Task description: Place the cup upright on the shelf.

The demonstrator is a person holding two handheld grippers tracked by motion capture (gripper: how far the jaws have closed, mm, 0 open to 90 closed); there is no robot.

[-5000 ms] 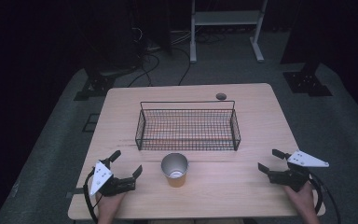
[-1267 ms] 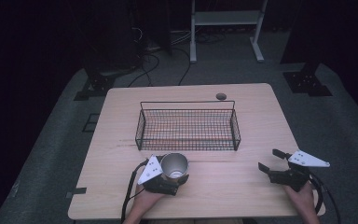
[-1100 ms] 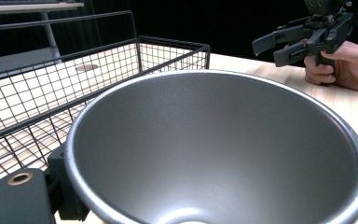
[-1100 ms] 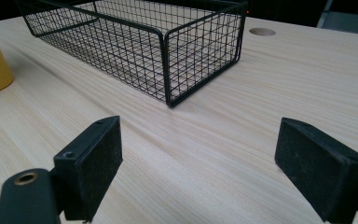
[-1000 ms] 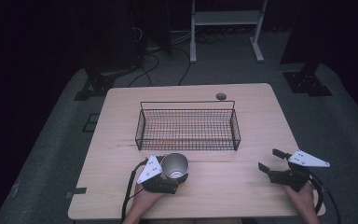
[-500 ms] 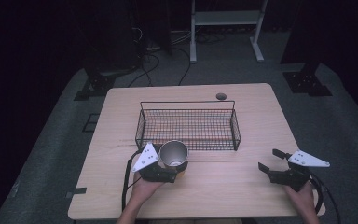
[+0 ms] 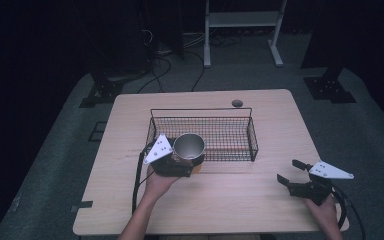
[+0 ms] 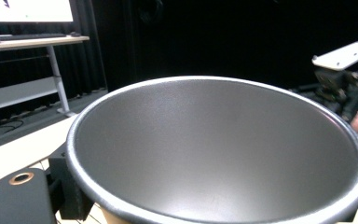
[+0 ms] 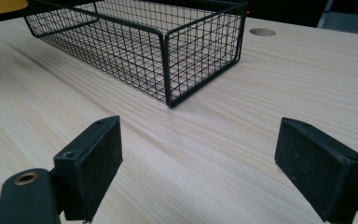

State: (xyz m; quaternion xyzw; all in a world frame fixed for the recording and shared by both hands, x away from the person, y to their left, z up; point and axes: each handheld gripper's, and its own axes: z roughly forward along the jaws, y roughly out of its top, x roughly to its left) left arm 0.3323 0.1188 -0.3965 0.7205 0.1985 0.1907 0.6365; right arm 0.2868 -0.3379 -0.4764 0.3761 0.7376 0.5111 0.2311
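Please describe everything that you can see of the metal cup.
The metal cup is round, with a matte grey steel inside, a rolled rim and a tan or orange outer base. It looks empty and stands upright, its mouth open to the top. The left gripper holds it at the near left corner of the wire basket, seemingly off the table. In the left gripper view its mouth is very near the camera.

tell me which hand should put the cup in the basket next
Left. The left gripper already grips the metal cup at the wire basket's near left edge. The right gripper sits off to the side, jaws open.
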